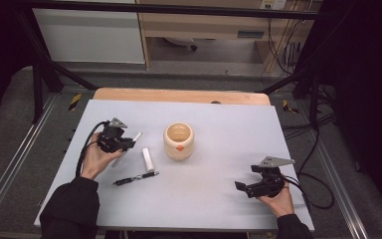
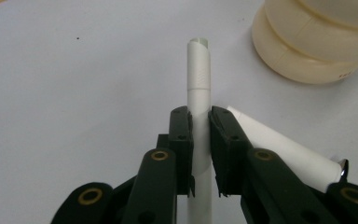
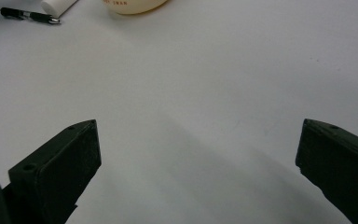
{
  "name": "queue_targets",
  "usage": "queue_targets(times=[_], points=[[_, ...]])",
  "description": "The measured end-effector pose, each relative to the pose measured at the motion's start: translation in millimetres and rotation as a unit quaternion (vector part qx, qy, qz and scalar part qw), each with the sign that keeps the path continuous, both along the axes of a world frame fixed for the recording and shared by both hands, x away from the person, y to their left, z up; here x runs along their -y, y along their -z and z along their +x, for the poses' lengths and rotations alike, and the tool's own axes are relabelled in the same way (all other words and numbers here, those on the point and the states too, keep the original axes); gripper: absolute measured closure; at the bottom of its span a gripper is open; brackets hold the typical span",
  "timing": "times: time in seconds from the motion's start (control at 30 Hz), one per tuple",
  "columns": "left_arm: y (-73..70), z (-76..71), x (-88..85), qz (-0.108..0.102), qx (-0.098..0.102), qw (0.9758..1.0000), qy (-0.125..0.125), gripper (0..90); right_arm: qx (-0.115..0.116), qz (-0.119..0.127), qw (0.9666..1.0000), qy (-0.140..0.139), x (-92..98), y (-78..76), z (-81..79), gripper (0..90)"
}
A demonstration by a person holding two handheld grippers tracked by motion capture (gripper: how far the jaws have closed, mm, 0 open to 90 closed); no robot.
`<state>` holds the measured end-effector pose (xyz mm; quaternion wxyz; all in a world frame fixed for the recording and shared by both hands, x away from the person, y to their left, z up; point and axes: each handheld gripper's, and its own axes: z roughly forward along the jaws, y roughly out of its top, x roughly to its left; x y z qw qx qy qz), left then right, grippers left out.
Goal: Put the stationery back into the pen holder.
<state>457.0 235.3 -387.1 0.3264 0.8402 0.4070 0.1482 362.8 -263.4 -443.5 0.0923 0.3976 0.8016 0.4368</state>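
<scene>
On the grey table (image 1: 219, 199) we clamped our left gripper (image 2: 199, 122) on a white pen (image 2: 198, 74), at nine o'clock from the cream pot (image 1: 179, 141); our right gripper (image 3: 198, 135) stood apart, holding nothing.

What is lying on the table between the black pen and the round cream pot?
A short white tube lies flat between the black pen and the cream pot, seen in the high view. It is apart from the pot, and its near end reaches the pen's tip.

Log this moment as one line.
left tongs: shut on white pen | right tongs: open, idle | cream cup: upright on table
</scene>
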Motion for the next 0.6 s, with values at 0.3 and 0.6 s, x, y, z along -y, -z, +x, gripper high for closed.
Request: queue_targets(times=[0.3,0.6], points=[[-17.0,-7.3,4.5,-0.023,0.024,0.9994,0.004,78.7,-0.002,-0.001,1.0000,0.000,-0.2,0.1,0.1,0.7],[-30.6,-10.9,14.2,-0.047,0.046,0.9978,0.003,78.7,-0.003,0.000,1.0000,0.000,-0.3,0.0,-0.1,0.7]])
